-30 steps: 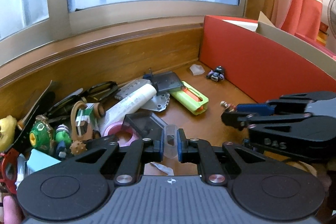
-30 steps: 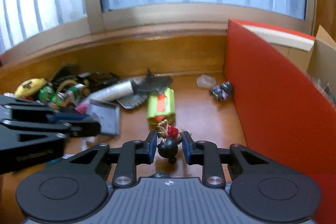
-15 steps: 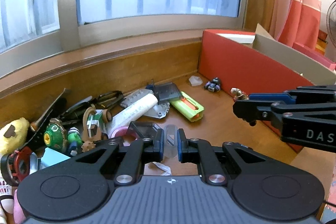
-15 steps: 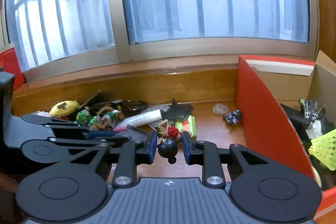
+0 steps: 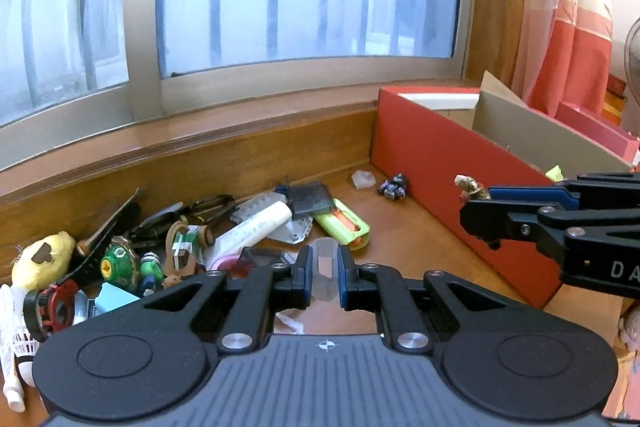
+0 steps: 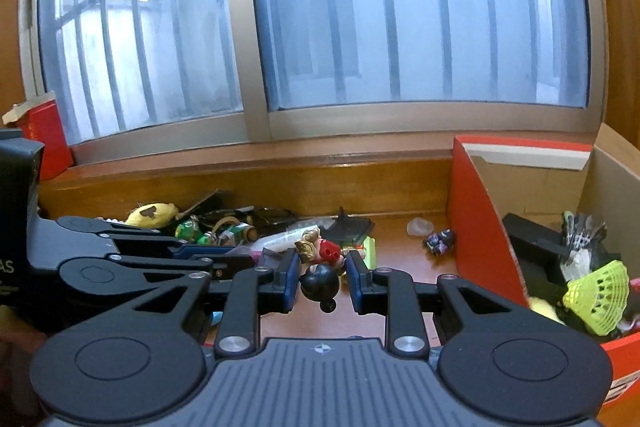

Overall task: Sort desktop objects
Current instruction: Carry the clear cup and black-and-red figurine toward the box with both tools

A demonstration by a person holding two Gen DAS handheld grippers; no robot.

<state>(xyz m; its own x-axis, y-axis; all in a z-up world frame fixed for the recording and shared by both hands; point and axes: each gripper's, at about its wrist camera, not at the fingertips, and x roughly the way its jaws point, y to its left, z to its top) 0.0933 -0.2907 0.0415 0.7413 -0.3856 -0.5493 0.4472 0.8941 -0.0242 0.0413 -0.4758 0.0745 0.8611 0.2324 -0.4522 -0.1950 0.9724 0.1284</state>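
Carry step: right gripper [image 6: 323, 281] clamps small red-and-black toy figure [image 6: 320, 263]; left gripper [image 5: 323, 277] pinches clear plastic piece [image 5: 325, 273]. Next, likely: release over red cardboard box [image 6: 480, 227].

Box [image 5: 440, 163] right of clutter [image 5: 168, 243]

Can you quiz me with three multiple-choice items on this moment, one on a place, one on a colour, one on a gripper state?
1. Where does the small purple toy lie?
A. inside the box
B. on the desk beside the red box
C. on the window sill

2. What colour is the shuttlecock in the box?
A. yellow-green
B. blue
C. white

3. How is the right gripper?
A. wide open, with nothing in it
B. shut on a clear plastic piece
C. shut on a small figure

Key: 1 B, it sits on the wood by the box's outer wall. 2 A, its skirt is neon yellow-green. 3 C, the pads press the figure's black base.
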